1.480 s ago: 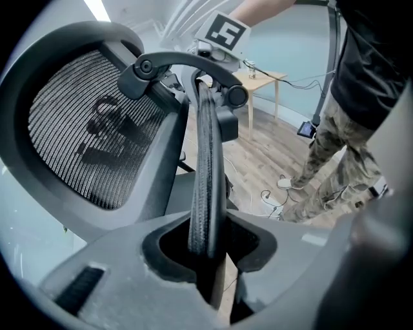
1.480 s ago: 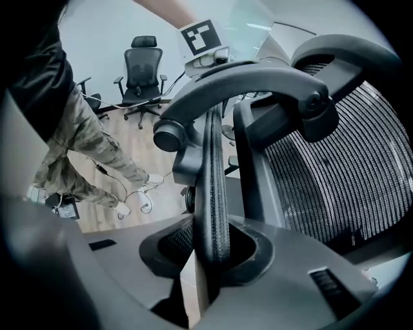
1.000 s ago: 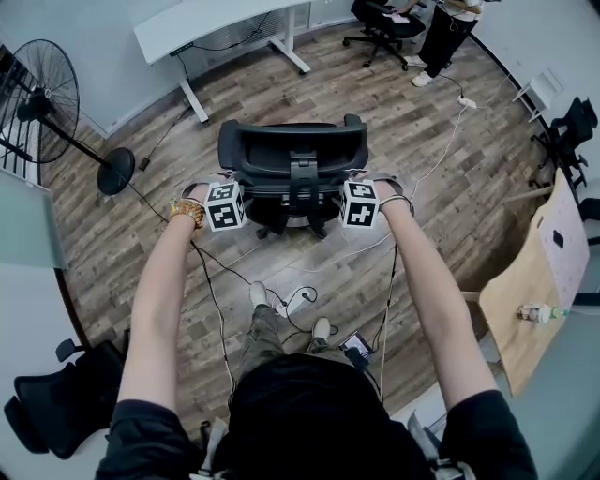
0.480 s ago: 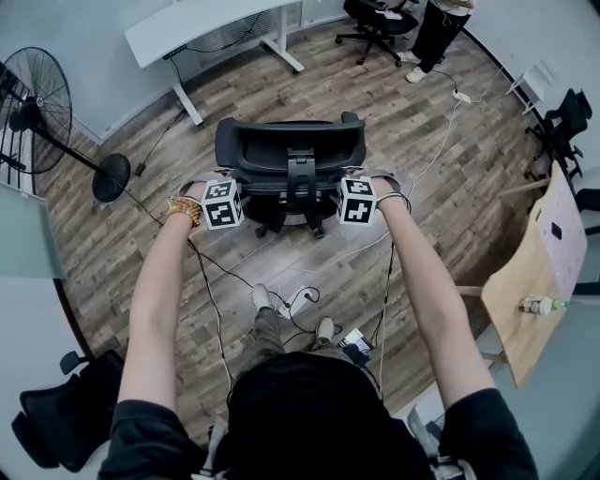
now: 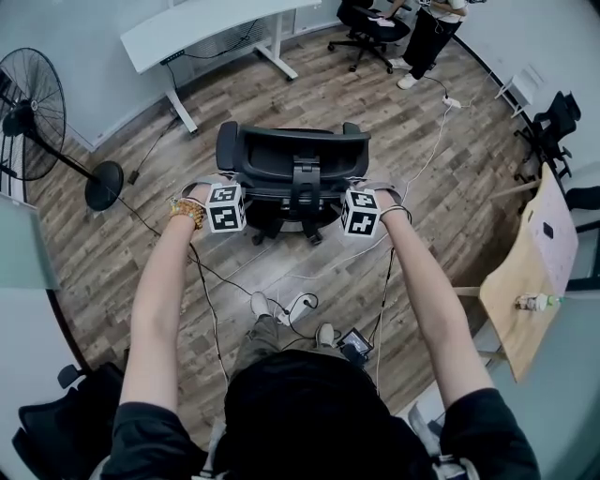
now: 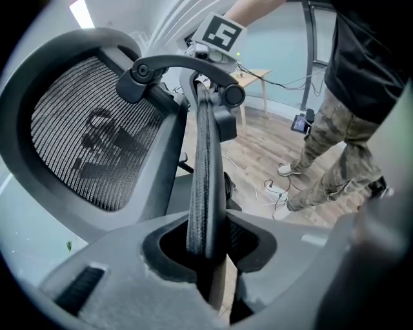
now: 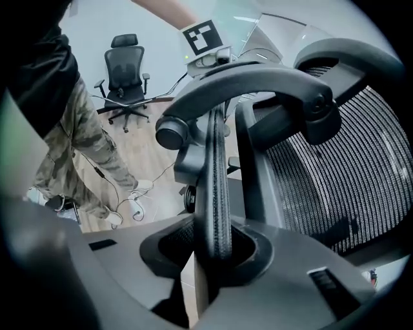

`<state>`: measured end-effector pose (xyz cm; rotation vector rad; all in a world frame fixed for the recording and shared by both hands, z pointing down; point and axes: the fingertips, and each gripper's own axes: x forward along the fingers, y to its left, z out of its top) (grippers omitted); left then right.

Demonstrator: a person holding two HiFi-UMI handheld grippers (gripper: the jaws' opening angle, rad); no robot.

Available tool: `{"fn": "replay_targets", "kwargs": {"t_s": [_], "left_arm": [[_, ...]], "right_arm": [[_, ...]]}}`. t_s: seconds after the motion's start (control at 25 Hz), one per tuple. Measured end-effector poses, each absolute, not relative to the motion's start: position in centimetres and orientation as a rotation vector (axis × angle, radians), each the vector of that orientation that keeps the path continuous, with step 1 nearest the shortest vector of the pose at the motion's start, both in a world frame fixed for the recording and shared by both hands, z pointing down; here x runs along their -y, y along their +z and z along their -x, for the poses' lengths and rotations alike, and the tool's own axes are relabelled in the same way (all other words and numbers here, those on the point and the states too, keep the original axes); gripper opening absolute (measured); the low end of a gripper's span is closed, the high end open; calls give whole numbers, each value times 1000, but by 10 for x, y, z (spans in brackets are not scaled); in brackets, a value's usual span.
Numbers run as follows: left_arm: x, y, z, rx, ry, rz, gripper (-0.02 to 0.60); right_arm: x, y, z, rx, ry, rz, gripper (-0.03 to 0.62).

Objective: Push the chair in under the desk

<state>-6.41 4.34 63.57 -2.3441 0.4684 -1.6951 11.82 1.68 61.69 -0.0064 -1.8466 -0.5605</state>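
Note:
A black mesh office chair (image 5: 292,155) stands on the wood floor, its back toward me. The white desk (image 5: 202,26) is beyond it at the upper left, a gap of floor between them. My left gripper (image 5: 212,184) is at the backrest's left edge and my right gripper (image 5: 371,186) at its right edge. In the left gripper view the left gripper (image 6: 206,248) is shut on the padded backrest rim (image 6: 205,167). In the right gripper view the right gripper (image 7: 216,248) likewise clamps the rim (image 7: 218,174). The mesh headrest (image 6: 90,148) rises beside the jaws.
A pedestal fan (image 5: 33,112) with a round base (image 5: 103,186) stands at the left. Cables and a power strip (image 5: 292,305) lie by my feet. A wooden table (image 5: 530,281) is at the right. Another chair (image 5: 370,23) and a standing person (image 5: 427,33) are at the far right.
The chair has rolled slightly toward the desk with both grippers still on its backrest, and I have stepped forward behind it.

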Motion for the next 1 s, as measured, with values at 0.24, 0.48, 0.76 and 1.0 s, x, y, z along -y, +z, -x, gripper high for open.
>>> {"fn": "replay_targets", "kwargs": {"t_s": [0.24, 0.48, 0.76, 1.0], "left_arm": [[-38, 634, 80, -427, -1660, 2299, 110], [-42, 640, 90, -372, -1655, 2296, 109], [-32, 637, 100, -338, -1639, 2288, 107], [-37, 638, 98, -336, -1645, 2292, 106]], "right_arm": [[-24, 617, -104, 1841, -523, -41, 92], [-31, 619, -96, 1831, -504, -94, 92], [-28, 617, -84, 1825, -450, -115, 95], [-32, 617, -87, 1825, -458, -114, 95]]}}
